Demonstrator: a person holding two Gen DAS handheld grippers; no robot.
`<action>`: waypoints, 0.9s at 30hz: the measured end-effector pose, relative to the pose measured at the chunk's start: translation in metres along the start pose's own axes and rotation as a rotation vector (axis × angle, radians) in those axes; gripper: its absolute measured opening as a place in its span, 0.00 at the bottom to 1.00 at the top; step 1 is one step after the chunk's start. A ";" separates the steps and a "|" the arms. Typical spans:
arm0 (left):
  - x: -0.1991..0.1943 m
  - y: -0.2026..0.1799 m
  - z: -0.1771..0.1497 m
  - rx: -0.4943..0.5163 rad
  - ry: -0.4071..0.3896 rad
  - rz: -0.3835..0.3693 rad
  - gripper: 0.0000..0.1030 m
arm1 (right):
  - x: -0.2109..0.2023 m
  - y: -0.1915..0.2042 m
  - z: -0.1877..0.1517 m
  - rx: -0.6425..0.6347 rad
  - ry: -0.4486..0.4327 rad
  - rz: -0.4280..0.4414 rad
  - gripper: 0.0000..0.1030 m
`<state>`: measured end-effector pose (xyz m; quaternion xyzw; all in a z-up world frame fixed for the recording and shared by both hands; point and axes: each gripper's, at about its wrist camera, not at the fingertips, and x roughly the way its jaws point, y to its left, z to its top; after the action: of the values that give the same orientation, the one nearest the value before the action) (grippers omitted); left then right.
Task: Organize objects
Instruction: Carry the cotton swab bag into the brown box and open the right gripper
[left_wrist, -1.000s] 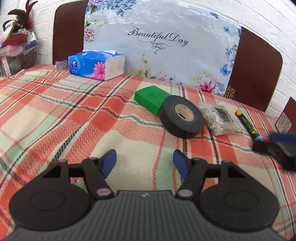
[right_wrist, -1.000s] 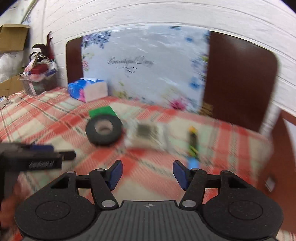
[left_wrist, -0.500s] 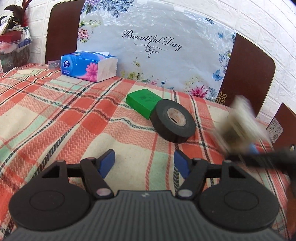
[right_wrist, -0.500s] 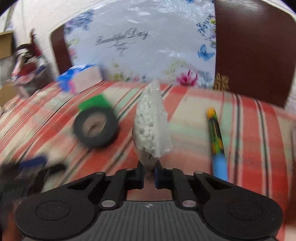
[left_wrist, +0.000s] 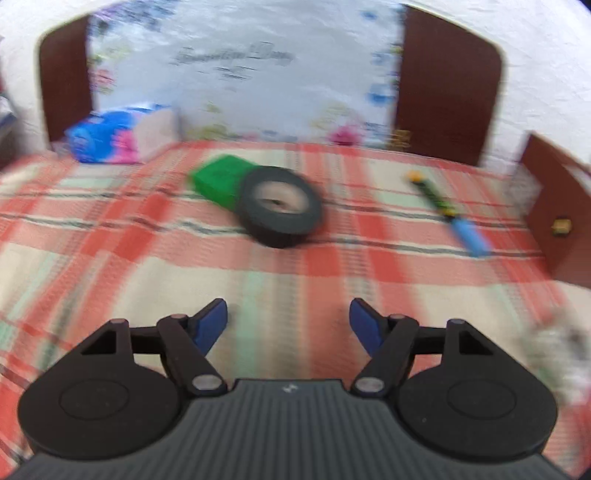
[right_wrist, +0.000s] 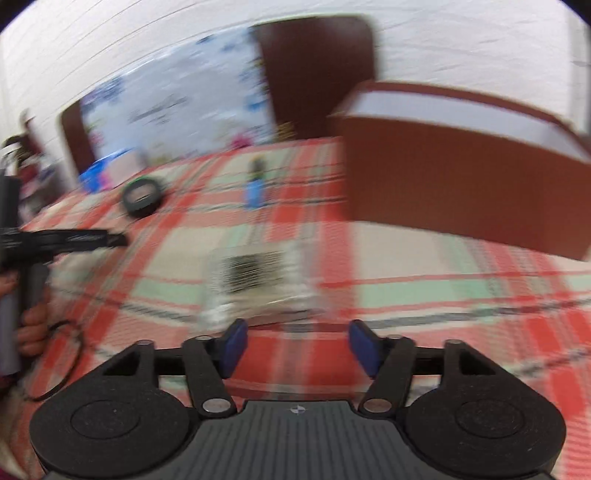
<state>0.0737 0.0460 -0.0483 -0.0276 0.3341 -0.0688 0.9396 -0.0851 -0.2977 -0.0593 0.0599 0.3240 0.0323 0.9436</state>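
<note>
A clear bag of white beads (right_wrist: 258, 280) lies on the plaid tablecloth just ahead of my open, empty right gripper (right_wrist: 297, 345); it shows blurred at the right edge of the left wrist view (left_wrist: 557, 343). A black tape roll (left_wrist: 280, 210) leans on a green box (left_wrist: 219, 181), with a blue-tipped pen (left_wrist: 448, 214) to the right. My left gripper (left_wrist: 288, 325) is open and empty, short of the tape. The tape (right_wrist: 142, 195) and pen (right_wrist: 255, 181) also show in the right wrist view.
A brown open box (right_wrist: 454, 184) stands on the table's right side. A blue tissue pack (left_wrist: 122, 134) sits at the back left before a floral bag (left_wrist: 243, 74) and brown chairs (left_wrist: 448, 85). The left handle (right_wrist: 22, 243) is at left.
My right gripper carried the bead bag toward the near right, opened and let it go on the cloth. The left gripper swung right and stayed open.
</note>
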 end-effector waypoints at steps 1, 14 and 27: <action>-0.006 -0.010 0.002 0.000 0.012 -0.049 0.72 | -0.003 -0.005 -0.001 0.015 -0.009 -0.003 0.69; 0.002 -0.135 -0.010 0.107 0.284 -0.368 0.66 | 0.039 0.015 0.014 -0.228 0.006 0.151 0.76; -0.046 -0.195 0.071 0.218 0.011 -0.480 0.42 | -0.009 -0.006 0.070 -0.191 -0.303 0.010 0.32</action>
<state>0.0621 -0.1397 0.0547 -0.0045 0.3139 -0.3253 0.8920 -0.0488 -0.3114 0.0003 -0.0245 0.1730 0.0582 0.9829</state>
